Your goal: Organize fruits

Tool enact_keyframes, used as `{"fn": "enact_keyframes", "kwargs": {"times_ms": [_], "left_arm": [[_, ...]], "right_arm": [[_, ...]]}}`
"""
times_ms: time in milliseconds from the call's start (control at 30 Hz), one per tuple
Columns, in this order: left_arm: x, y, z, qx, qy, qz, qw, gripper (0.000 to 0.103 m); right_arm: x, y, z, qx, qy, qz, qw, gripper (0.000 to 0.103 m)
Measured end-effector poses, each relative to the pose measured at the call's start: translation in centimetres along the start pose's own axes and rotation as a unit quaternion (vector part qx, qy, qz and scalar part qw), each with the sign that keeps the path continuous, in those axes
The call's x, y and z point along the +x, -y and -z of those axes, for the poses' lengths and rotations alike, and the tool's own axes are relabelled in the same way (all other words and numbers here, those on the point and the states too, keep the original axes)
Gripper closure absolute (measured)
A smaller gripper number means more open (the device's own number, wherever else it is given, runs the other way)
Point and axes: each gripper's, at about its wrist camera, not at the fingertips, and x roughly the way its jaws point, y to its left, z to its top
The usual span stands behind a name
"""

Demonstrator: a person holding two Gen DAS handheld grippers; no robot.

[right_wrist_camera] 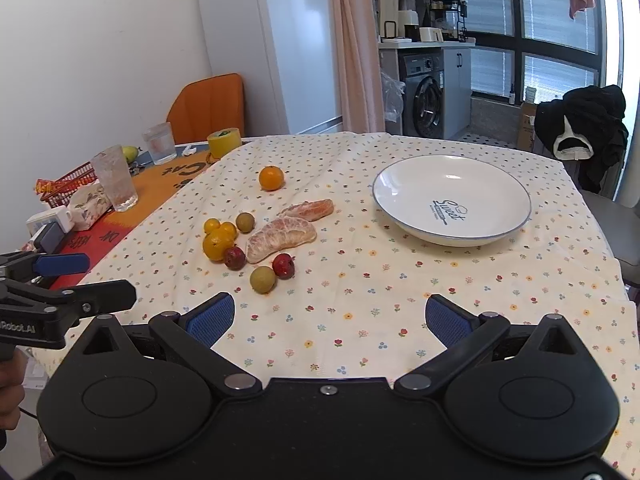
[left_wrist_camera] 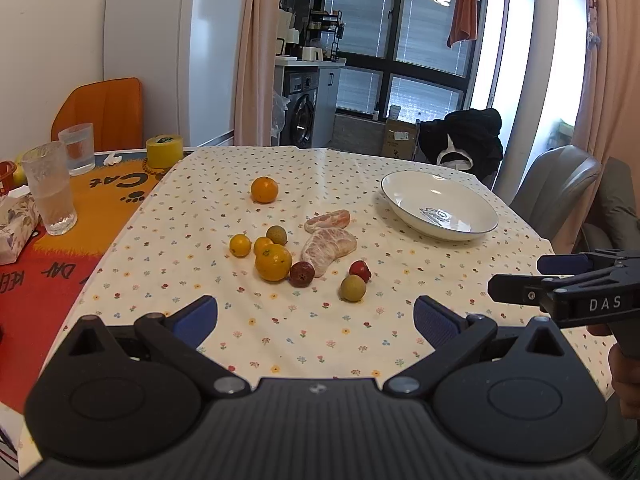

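Orange and yellow fruit sits loose on the flowered cloth of my counter [right_wrist_camera: 400, 300]: one orange [right_wrist_camera: 271, 178] alone at the back, and a cluster of one bigger orange [right_wrist_camera: 218, 244], two small yellow citrus [right_wrist_camera: 212, 225], two peeled pomelo pieces [right_wrist_camera: 280, 239], two dark red fruits [right_wrist_camera: 283, 265] and two greenish-brown round ones [right_wrist_camera: 263, 279]. To their right stands the white plate [right_wrist_camera: 452, 200], blue-rimmed, with "Sweet" printed inside and no fruit in it. My left claw [left_wrist_camera: 316, 320] and right claw [right_wrist_camera: 330, 318] both hover near the counter's front edge, each spread wide and gripping nothing. I read "DAS" on the right claw's side and "Robot.AI" on the left's. Further left, an orange mat reads "Cat", with two drinking glasses [right_wrist_camera: 115, 178] and a yellow tape roll [right_wrist_camera: 223, 142].
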Motion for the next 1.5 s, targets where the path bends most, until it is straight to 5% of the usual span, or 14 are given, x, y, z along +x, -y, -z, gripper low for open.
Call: {"fn": "enact_keyframes", "kwargs": {"times_ms": [1033, 1500], "left_arm": [[0.3, -0.9, -0.1, -0.021, 0.011, 0.006, 0.9997, 0.000], [4.3, -1.3, 0.0, -0.045, 0.000, 0.020, 0.9988, 0.001]], "right_arm": [[1.1, 0.2, 0.0, -0.003, -0.012, -0.026, 1.000, 0.000], [4.6, 1.4, -0.2, 0.016, -0.038, -0.069, 0.997, 0.000]]}}
